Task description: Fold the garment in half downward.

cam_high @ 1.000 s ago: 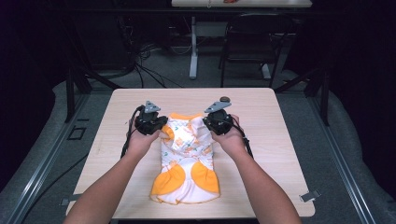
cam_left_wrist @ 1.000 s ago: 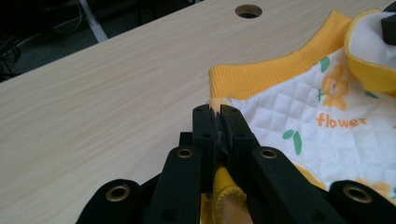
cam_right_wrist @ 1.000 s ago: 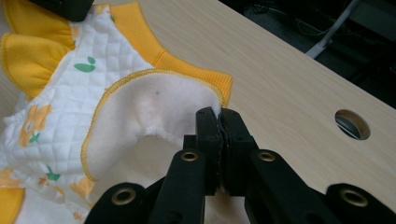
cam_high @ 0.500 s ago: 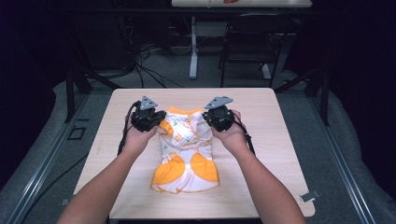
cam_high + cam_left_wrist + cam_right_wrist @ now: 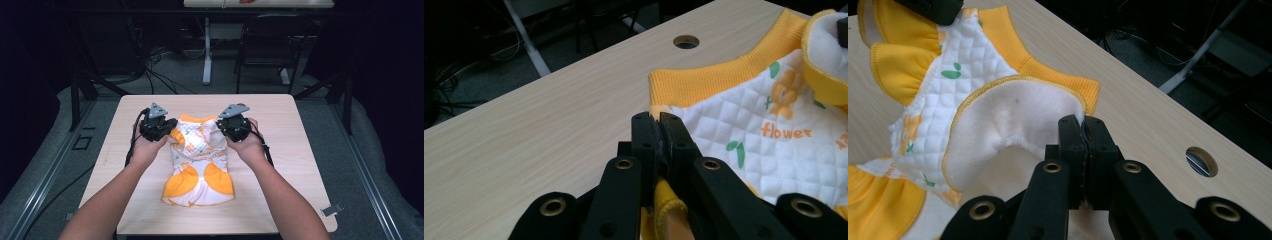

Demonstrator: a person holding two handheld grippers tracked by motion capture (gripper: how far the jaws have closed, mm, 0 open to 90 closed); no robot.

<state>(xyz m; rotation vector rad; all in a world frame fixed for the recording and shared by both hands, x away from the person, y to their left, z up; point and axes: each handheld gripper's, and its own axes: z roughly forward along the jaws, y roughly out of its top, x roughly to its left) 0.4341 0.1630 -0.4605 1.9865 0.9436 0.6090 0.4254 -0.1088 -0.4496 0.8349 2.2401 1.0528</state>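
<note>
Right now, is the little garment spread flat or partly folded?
Partly folded: the garment has its top edge turned over, showing white lining, pinched by left gripper and right gripper.

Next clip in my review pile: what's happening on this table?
A person holds a gripper in each hand over a small white and orange quilted garment on a wooden table. The left gripper and the right gripper are each shut on the garment's top edge, one at each shoulder; its lower part lies on the table.

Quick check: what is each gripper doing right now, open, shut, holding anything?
Left gripper: shut on the yellow edge of the small quilted garment.
Right gripper: shut on the garment's other top corner.
</note>
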